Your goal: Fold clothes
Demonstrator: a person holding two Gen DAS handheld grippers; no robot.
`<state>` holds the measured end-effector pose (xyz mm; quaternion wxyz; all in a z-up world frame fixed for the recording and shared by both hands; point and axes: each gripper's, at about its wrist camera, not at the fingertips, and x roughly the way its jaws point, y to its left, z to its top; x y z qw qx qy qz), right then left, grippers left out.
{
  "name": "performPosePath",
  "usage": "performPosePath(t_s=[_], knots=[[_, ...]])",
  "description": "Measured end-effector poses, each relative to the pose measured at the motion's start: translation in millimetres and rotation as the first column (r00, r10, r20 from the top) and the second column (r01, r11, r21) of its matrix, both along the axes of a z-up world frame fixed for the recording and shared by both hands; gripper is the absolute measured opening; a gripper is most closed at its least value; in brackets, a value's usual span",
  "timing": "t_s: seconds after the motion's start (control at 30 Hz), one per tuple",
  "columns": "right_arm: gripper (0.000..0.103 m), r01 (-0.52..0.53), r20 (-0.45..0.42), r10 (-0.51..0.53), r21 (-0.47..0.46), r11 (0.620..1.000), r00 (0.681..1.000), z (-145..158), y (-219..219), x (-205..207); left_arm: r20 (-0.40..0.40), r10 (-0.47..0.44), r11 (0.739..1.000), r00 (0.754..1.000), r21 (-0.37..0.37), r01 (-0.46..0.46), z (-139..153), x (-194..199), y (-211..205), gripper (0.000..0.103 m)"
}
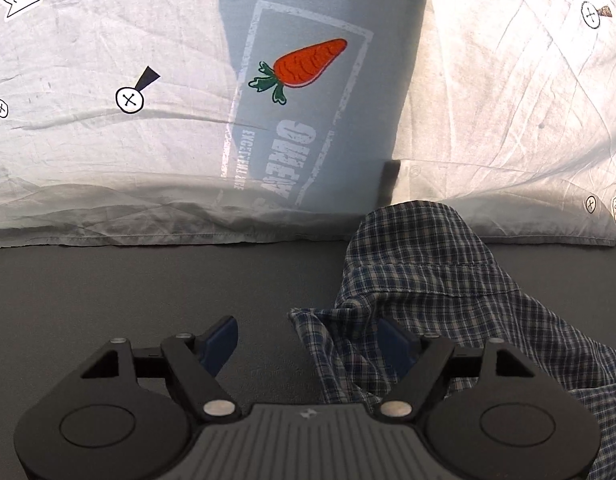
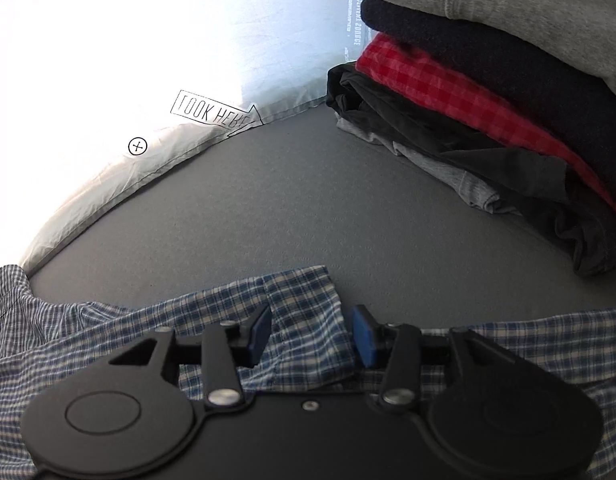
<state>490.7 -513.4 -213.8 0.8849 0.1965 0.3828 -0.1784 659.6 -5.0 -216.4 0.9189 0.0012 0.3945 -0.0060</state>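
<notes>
While both grippers gape: plaid shirt [image 2: 303, 316] between right fingers [image 2: 364, 336]; beside left fingers [image 1: 223, 340].

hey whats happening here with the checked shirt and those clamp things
A person is folding laundry with handheld tongs, one in each hand. Both the left tongs and the right tongs are open over a blue checked shirt lying rumpled on the grey table, with nothing gripped yet. A stack of folded clothes sits off to the right, and a white printed sheet hangs behind the table.
</notes>
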Motion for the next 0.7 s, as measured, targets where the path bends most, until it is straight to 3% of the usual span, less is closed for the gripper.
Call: performPosePath(t_s=[0.13, 0.2, 0.23, 0.27, 0.4, 0.53, 0.6, 0.7], knots=[[0.054, -0.014, -0.007, 0.014, 0.043, 0.999, 1.000, -10.4, -4.1, -1.0, -0.056, -0.015, 1.000, 0.998, -0.027, 0.014, 12.4, -35.5, 7.3, 0.087], [0.045, 0.006, 0.016, -0.008, 0.086, 0.996, 1.000, -13.8, -7.1, -3.5, -0.103, 0.025, 0.998, 0.994, -0.050, -0.030, 10.2, -58.8, 12.8, 0.090], [0.021, 0.027, 0.035, -0.031, 0.118, 0.993, 0.999, -14.4, -9.4, -5.7, -0.138, 0.028, 0.998, 0.990, -0.060, -0.036, 6.5, -71.1, 14.5, 0.090], [0.005, 0.046, 0.053, -0.055, 0.151, 0.987, 0.997, -15.1, -11.6, -7.8, -0.173, 0.029, 0.997, 0.984, -0.070, -0.041, 2.7, -83.5, 16.2, 0.090], [0.004, 0.062, 0.190, -0.123, 0.300, 0.952, 0.974, -0.4, -14.9, -22.8, -0.273, 0.051, 0.998, 0.961, -0.019, -0.058, -10.3, -143.6, 18.1, 0.090], [0.003, -0.049, 0.323, -0.110, 0.447, 0.893, 0.940, 19.9, -0.3, -36.5, -0.326, 0.083, 0.994, 0.942, -0.036, -0.100, -13.9, -204.0, 25.4, 0.090], [0.002, -0.119, 0.371, -0.080, 0.486, 0.866, 0.925, 29.7, 14.1, -42.0, -0.352, 0.085, 0.990, 0.932, -0.076, -0.119, -15.6, -236.0, 28.1, 0.090], [0.002, -0.209, 0.400, -0.012, 0.504, 0.838, 0.916, 42.6, 46.0, -52.9, -0.376, 0.105, 0.989, 0.921, -0.055, -0.135, -19.5, -271.7, 26.3, 0.090]])
